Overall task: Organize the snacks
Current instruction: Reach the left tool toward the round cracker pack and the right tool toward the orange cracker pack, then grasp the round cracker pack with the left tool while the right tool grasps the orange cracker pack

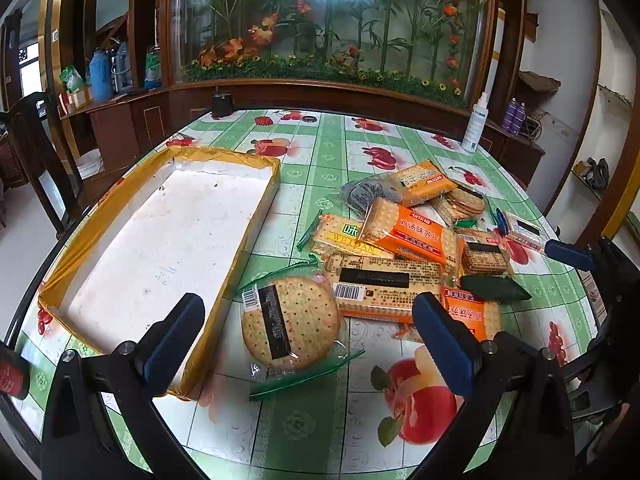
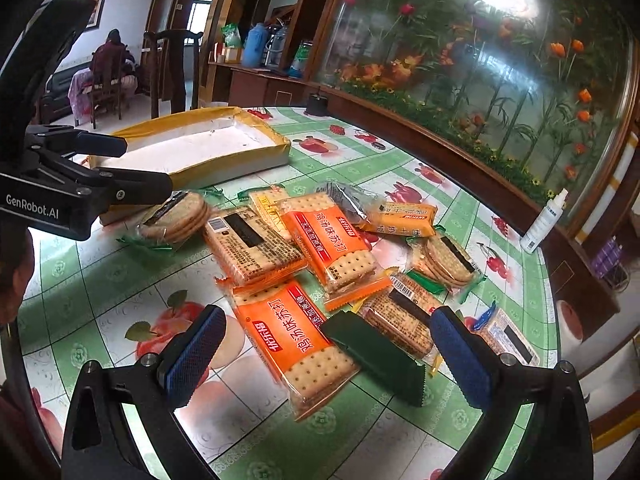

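A pile of wrapped cracker packs lies on the table right of a shallow white tray with a yellow rim. My left gripper is open, hovering above a round cracker pack. My right gripper is open above an orange soda-cracker pack and a dark green pack. The tray is empty and shows at the far left in the right wrist view. The left gripper appears there at the left. The right gripper's fingertip shows at the right edge of the left wrist view.
The round table has a green fruit-print cloth. A white spray bottle stands at its far right edge, a dark cup at the back. A glass-fronted flower cabinet lies behind. Wooden chairs stand at the left.
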The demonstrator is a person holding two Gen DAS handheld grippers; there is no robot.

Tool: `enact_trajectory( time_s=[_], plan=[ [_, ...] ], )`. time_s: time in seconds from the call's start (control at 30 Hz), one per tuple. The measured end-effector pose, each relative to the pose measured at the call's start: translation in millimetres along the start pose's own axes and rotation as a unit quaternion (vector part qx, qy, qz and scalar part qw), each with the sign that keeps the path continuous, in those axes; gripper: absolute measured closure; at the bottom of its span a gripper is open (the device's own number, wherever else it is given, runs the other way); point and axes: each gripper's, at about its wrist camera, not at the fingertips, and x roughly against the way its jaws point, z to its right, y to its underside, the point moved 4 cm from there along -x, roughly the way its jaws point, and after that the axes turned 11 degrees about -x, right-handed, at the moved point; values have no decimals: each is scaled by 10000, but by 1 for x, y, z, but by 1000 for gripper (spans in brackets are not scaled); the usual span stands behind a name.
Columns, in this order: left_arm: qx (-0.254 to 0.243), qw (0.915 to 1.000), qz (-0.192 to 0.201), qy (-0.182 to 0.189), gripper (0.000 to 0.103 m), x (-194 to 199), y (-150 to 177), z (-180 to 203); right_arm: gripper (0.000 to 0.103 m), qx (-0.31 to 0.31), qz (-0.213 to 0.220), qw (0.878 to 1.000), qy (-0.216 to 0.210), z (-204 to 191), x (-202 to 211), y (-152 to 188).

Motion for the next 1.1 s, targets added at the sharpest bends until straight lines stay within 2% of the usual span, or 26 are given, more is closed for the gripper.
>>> enact_trajectory(
  time_s=[0.17,0.2,0.23,0.37,0.43,0.6,0.73,0.83,0.93,0.97,1.03,1.1],
  plan=[
    [-24,9999,-73,-108,0,-6,4,-3,0,-30,-53,10000,-51,2,0,1],
    [-26,9997,-184,-128,0,-10,7,-4,0,-81,-89,9997,-193,2,-1,2],
    [-28,9996,-261,-135,0,-13,9,-4,0,-166,-167,9981,-564,3,-1,5],
    [100,9980,-609,151,0,-30,17,-3,0,-334,-435,9864,-1549,5,-7,16],
    [111,9967,-770,226,0,-39,17,-1,0,-385,-595,9825,-1722,5,-15,19],
    [-272,9923,-1197,136,0,-62,17,2,0,-363,-868,9725,-2129,2,-33,18],
    [-637,9882,-1392,-15,0,-73,20,-4,0,-217,-982,9692,-2250,-2,-43,13],
    [-807,9857,-1479,-37,0,-78,22,-7,0,-140,-1007,9630,-2495,-7,-44,9],
    [-1031,9800,-1637,-459,0,-85,22,-13,0,-46,-1146,9640,-2399,-11,-55,8],
    [-1021,9798,-1649,-492,0,-87,22,-14,0,9,-1194,9647,-2347,-13,-61,9],
    [-845,9812,-1703,-340,0,-90,21,-17,0,92,-1263,9686,-2139,-13,-70,10],
    [-452,9823,-1818,68,0,-94,23,-22,0,144,-1375,9711,-1946,-12,-80,13]
  ],
)
